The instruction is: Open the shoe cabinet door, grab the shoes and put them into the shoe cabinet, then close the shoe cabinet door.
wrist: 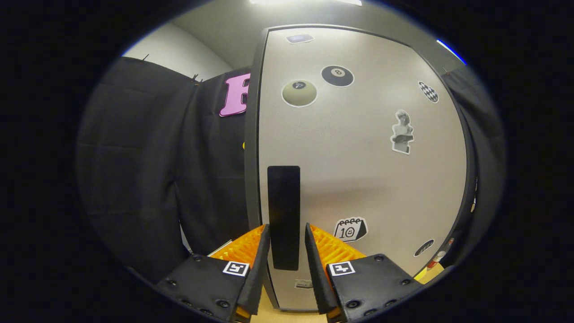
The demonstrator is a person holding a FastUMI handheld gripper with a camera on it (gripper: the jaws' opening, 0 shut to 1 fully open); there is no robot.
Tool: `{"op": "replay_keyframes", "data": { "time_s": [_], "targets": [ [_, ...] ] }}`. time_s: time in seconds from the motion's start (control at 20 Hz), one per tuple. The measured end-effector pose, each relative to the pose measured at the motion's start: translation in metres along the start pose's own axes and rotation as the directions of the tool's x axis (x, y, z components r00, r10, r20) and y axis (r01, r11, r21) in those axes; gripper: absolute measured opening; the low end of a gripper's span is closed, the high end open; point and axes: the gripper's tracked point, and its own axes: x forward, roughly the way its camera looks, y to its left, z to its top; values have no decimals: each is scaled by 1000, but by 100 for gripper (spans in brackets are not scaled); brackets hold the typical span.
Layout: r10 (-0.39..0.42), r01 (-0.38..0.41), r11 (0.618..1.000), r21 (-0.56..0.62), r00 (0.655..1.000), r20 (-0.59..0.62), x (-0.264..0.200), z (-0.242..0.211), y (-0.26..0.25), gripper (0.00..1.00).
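A: Where are we with the cabinet?

B: Right at the start, I'd say. The door faces the gripper and looks flat and closed; I can't see inside

A: And the fingers?

B: Apart, one on each side of the dark handle — the vertical strip near the door's left edge. The handle's lower part sits between them. Whether they touch it I can't tell; there seems to be a thin gap on both sides, so they're not clamped

A: So nothing done yet?

B: As far as this shows, no. Opening the door is the step in hand, and it looks like the grip is only being lined up. Left to do — close on the handle, swing the door out, fetch the shoes, put them in, shut it again

A: Shoes?

B: Can't place them from here. There are stickers on the door — a billiard ball, a small calendar just right of the fingers — and black cloth to the left

A: Anything to watch?

B: The handle is slim, so a loose grip could slip off on the pull
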Motion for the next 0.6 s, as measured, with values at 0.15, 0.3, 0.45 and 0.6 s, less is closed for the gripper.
{"op": "replay_keyframes", "data": {
  "time_s": [0.15,0.3,0.45,0.6],
  "targets": [
    [36,-34,999,31,997,-71,7,-13,6,50],
    [20,-16,999,43,995,-94,7,-16,2,35],
    [15,-15,1000,5,996,-84,7,-16,2,19],
    [56,-57,998,-10,994,-89,3,-17,3,12]
  ]
}}
